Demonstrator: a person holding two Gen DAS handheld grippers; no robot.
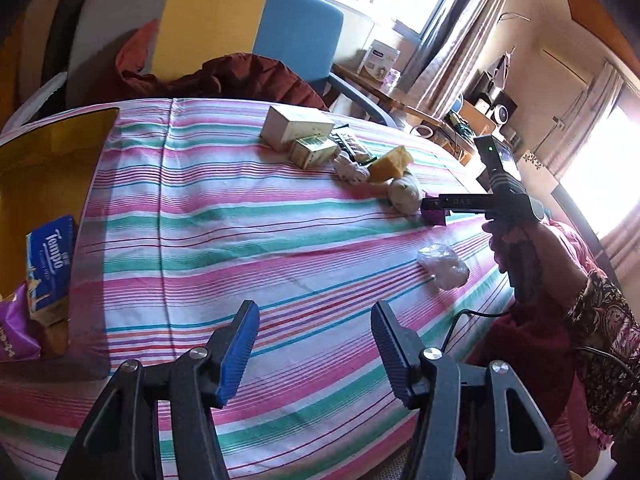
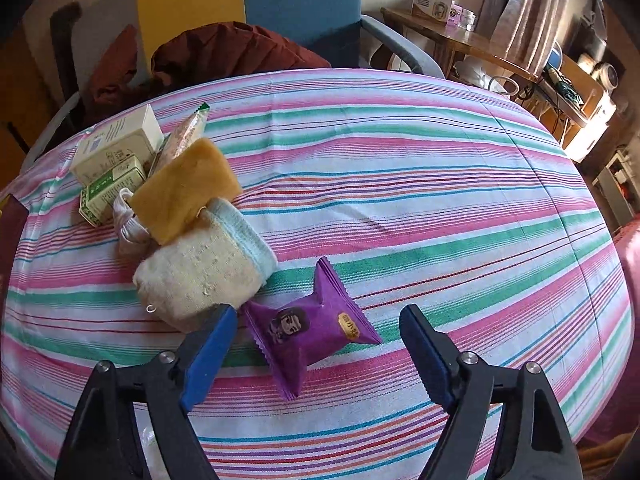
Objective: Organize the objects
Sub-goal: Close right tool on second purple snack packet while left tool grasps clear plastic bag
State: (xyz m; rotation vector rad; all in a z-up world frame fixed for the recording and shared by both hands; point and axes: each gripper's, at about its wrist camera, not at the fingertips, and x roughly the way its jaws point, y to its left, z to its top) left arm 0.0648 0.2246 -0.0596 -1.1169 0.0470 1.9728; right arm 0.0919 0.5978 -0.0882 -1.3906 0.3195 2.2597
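A purple snack packet [image 2: 316,330] lies on the striped tablecloth [image 2: 400,184] between the open fingers of my right gripper [image 2: 318,326], which is open around it. It also shows in the left wrist view [image 1: 434,214] at the right gripper's tip. Behind it lie a cream knitted pouch [image 2: 204,268], a yellow sponge [image 2: 186,190], two small boxes [image 2: 116,146] and a striped wrapped bar [image 2: 182,140]. My left gripper [image 1: 314,324] is open and empty over the cloth. A yellow cardboard box [image 1: 52,148] at the left holds a blue Tempo tissue pack [image 1: 50,256] and a purple bag [image 1: 16,328].
A clear plastic bag [image 1: 442,266] lies on the cloth near the person's right hand. A chair with a grey, yellow and blue back [image 1: 208,28] and dark red cloth [image 1: 240,76] stands behind the table. A wooden side table [image 2: 452,36] with boxes is at the back right.
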